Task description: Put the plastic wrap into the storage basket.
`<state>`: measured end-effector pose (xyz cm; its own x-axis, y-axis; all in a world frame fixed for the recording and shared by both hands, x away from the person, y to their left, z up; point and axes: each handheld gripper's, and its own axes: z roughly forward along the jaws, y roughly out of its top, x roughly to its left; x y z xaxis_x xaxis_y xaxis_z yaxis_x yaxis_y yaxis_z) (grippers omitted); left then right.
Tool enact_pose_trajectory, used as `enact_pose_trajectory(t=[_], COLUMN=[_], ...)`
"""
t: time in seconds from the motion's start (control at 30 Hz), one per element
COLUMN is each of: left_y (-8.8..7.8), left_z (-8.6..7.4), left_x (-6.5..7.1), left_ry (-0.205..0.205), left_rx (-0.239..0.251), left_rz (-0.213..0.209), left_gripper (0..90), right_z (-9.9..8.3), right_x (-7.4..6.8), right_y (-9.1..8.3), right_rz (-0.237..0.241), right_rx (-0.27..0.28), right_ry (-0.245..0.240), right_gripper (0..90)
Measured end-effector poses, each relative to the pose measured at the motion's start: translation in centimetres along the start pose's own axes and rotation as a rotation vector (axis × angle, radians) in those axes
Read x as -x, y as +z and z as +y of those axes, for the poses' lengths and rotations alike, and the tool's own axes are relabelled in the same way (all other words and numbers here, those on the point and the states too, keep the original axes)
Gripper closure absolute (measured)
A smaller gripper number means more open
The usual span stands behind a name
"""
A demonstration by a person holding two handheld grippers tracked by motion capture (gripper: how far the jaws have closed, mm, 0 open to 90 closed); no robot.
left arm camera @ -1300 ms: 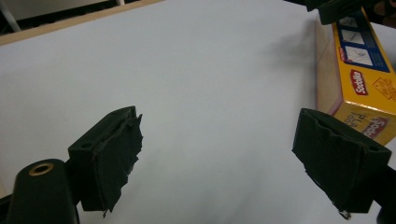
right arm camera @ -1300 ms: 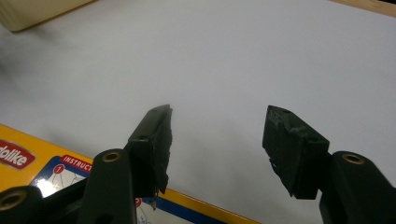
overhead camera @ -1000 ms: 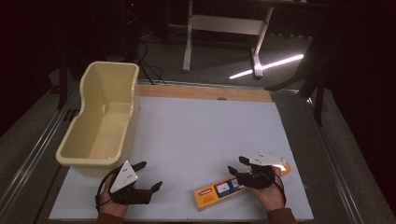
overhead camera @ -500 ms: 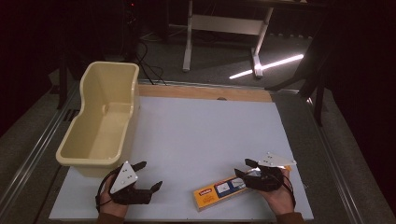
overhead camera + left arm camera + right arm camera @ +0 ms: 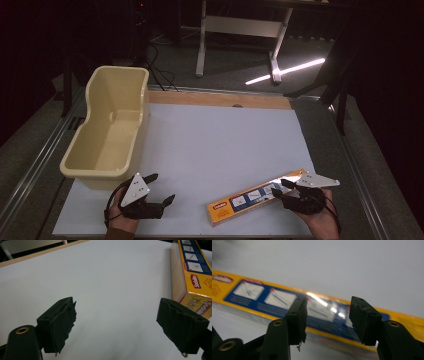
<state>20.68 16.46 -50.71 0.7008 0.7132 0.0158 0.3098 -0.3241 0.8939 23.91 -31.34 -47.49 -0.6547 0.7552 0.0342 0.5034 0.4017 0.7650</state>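
Fingers [image 5: 364, 320] of the right gripper [image 5: 289, 192], just closing partway, are being held over the long yellow box [image 5: 260, 196] lying on the white table [image 5: 220, 140]; contact is blurred. Left gripper [image 5: 160, 190] jaws are being kept spread, empty.

Dark room, grey floor [image 5: 235, 70], perhaps a white desk frame [image 5: 240, 30] behind.
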Motion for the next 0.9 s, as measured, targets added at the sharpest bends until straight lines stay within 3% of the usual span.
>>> enact_pose_trajectory(t=[0.07, 0.23, 0.4, 0.47, 0.5, 0.53, 0.67, 0.9], left_y=[0.0, -0.1, -0.1, -0.1, -0.1, 0.0, 0.0, -0.1], left_z=[0.0, -0.1, -0.1, -0.1, -0.1, -0.1, -0.1, -0.1], left_x=[0.0, 0.0, 0.0, 0.0, 0.0, 0.1, 0.1, 0.1], left_ry=[0.002, 0.002, 0.003, 0.004, 0.003, 0.005, 0.006, 0.007], left_rx=[-0.001, -0.005, -0.004, -0.006, -0.006, -0.007, -0.007, -0.005], left_rz=[0.0, 0.005, 0.008, 0.007, 0.007, 0.007, 0.006, 0.007], left_gripper=[15.2, 15.2, 15.3, 15.3, 15.3, 15.3, 15.3, 15.3], right_z=[-0.2, -1.2, -2.8, -3.7, -3.7, -4.3, -4.8, -3.9], right_x=[0.3, 1.1, 0.5, -0.3, -0.3, -0.6, -1.1, -2.6], right_y=[-0.2, -1.3, -1.4, -1.0, -1.0, -0.5, 1.0, 2.4], right_rz=[-0.003, -0.015, 0.029, 0.048, 0.048, 0.051, 0.065, 0.119], right_rx=[-0.006, -0.024, -0.055, -0.087, -0.087, -0.121, -0.199, -0.221], right_ry=[0.007, 0.025, 0.016, -0.001, -0.001, -0.009, -0.012, -0.068], right_gripper=[50.0, 63.2, 73.5, 83.6, 83.6, 89.6, 90.0, 90.0])
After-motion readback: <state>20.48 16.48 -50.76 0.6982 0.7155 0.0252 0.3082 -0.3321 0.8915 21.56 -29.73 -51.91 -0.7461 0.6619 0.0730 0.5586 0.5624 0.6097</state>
